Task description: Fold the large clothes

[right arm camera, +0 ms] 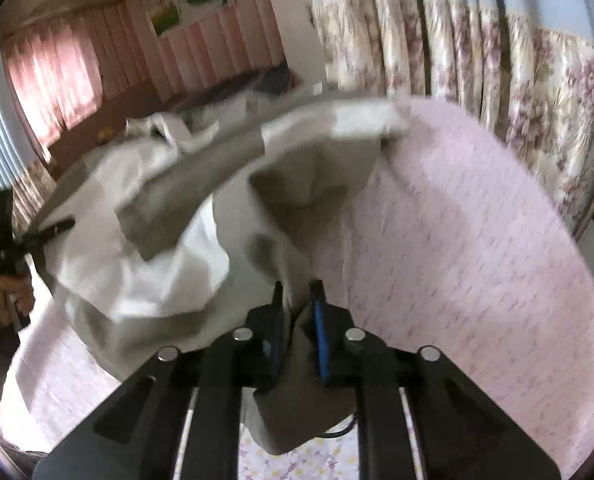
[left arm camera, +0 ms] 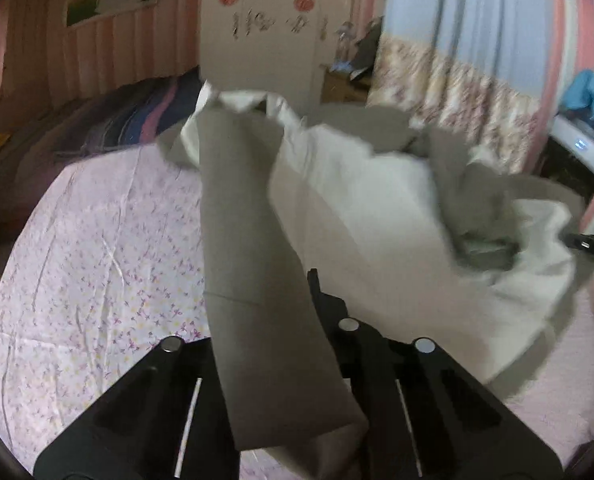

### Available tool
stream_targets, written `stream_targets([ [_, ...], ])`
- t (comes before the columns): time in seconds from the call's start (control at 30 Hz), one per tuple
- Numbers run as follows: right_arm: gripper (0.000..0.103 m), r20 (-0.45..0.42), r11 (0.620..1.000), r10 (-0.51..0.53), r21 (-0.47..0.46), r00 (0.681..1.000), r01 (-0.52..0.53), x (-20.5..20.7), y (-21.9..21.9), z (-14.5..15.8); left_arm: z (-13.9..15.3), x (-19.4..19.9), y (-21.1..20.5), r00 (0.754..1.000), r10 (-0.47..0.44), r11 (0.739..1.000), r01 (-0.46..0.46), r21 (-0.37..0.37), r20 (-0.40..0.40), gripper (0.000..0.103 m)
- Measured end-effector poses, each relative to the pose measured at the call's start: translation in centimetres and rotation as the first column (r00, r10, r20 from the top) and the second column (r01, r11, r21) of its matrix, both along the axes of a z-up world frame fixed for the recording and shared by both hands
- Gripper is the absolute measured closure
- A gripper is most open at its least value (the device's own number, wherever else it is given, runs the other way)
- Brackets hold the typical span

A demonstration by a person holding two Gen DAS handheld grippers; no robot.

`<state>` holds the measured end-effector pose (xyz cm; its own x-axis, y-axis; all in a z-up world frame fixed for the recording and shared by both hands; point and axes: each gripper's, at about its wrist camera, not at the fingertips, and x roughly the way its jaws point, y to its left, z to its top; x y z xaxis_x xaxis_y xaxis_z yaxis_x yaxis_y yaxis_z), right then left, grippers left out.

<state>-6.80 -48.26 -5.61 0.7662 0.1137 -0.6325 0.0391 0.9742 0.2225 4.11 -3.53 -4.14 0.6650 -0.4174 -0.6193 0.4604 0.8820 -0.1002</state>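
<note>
A large grey-and-white garment [left arm camera: 357, 208] hangs bunched above the bed, lifted between both grippers. In the left wrist view a long grey strip of it runs down into my left gripper [left arm camera: 297, 288], which is shut on it; the cloth hides one finger. My right gripper [left arm camera: 589, 244] pokes in from the right edge at the garment's far corner. In the right wrist view my right gripper [right arm camera: 297, 296] is shut on a grey fold of the garment [right arm camera: 137, 280]. The left gripper [right arm camera: 53, 230] grips the cloth's other end at far left, with a hand [right arm camera: 9, 296] below it.
A bed with a pink floral sheet [left arm camera: 97, 260] lies under the garment. A striped blanket [left arm camera: 137, 120] sits at its far end. A pale wardrobe [left arm camera: 257, 40] and floral curtains [right arm camera: 497, 80] stand beyond. A white appliance with a blue item [left arm camera: 589, 120] is at right.
</note>
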Motion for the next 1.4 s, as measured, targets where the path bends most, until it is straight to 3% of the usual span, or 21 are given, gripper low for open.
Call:
stream_targets([
  [0.1,0.092,0.12,0.999,0.02,0.029,0.993,-0.024,-2.2,-0.6,4.3,3.7,-3.7,0.3,0.999,-0.034,0.999,0.034,-0.006,0.04,0.097],
  [0.2,0.092,0.182,0.999,0.025,0.034,0.983,-0.032,-4.2,-0.9,7.1,7.1,-7.1,0.5,0.998,-0.032,0.999,0.032,0.007,0.057,0.096],
  [0.3,0.09,0.161,0.997,0.024,0.066,0.987,-0.035,-5.4,-1.8,7.7,8.5,-8.3,1.8,1.0,-0.006,0.999,0.007,-0.039,0.016,0.081],
  [0.33,0.084,0.142,0.998,0.016,0.059,0.99,-0.024,-5.5,-2.1,7.5,8.4,-8.5,2.2,1.0,0.007,0.999,-0.007,-0.036,0.006,0.076],
  [0.37,0.073,0.14,1.0,-0.021,0.026,0.99,0.017,-6.0,-2.4,7.4,8.0,-8.6,2.4,1.0,0.017,1.0,-0.018,-0.018,-0.005,0.052],
  [0.4,0.039,0.146,0.996,-0.083,-0.031,0.986,0.089,-6.7,-2.8,7.4,7.7,-8.7,2.8,0.999,0.051,0.999,-0.051,0.005,0.003,0.039],
  [0.43,0.023,0.15,0.992,-0.107,-0.058,0.983,0.116,-7.2,-2.9,7.6,7.4,-8.8,3.5,0.995,0.101,0.995,-0.101,0.017,0.021,0.024],
  [0.53,0.023,0.155,0.986,-0.146,-0.062,0.977,0.157,-7.7,-4.1,8.4,6.5,-7.7,5.5,0.984,0.175,0.984,-0.175,0.032,-0.01,0.018],
  [0.63,0.023,0.16,0.986,-0.151,-0.052,0.975,0.161,-6.5,-4.3,9.2,6.4,-6.8,6.1,0.979,0.204,0.977,-0.204,0.057,0.012,0.011],
  [0.8,0.023,0.155,0.994,-0.091,-0.053,0.984,0.1,-0.8,-2.6,10.2,6.1,-2.5,5.1,0.973,0.228,0.967,-0.231,0.103,0.041,0.005],
  [1.0,0.021,0.126,0.998,0.036,-0.055,0.991,-0.029,10.3,1.8,10.3,6.5,4.0,2.3,0.974,0.221,0.967,-0.226,0.114,0.051,0.003],
  [1.03,0.021,0.099,0.994,0.04,-0.103,0.994,-0.03,13.2,2.9,9.8,6.6,5.1,1.9,0.975,0.215,0.969,-0.22,0.114,0.056,0.003],
  [1.23,0.021,0.003,0.986,0.082,-0.146,0.997,-0.081,23.1,5.7,6.6,5.3,12.8,0.5,0.97,0.224,0.953,-0.238,0.188,0.091,0.003],
  [1.4,0.021,-0.108,0.981,0.07,-0.17,0.992,-0.088,29.3,6.6,2.7,4.0,18.0,0.7,0.956,0.282,0.941,-0.293,0.168,0.087,0.003],
])
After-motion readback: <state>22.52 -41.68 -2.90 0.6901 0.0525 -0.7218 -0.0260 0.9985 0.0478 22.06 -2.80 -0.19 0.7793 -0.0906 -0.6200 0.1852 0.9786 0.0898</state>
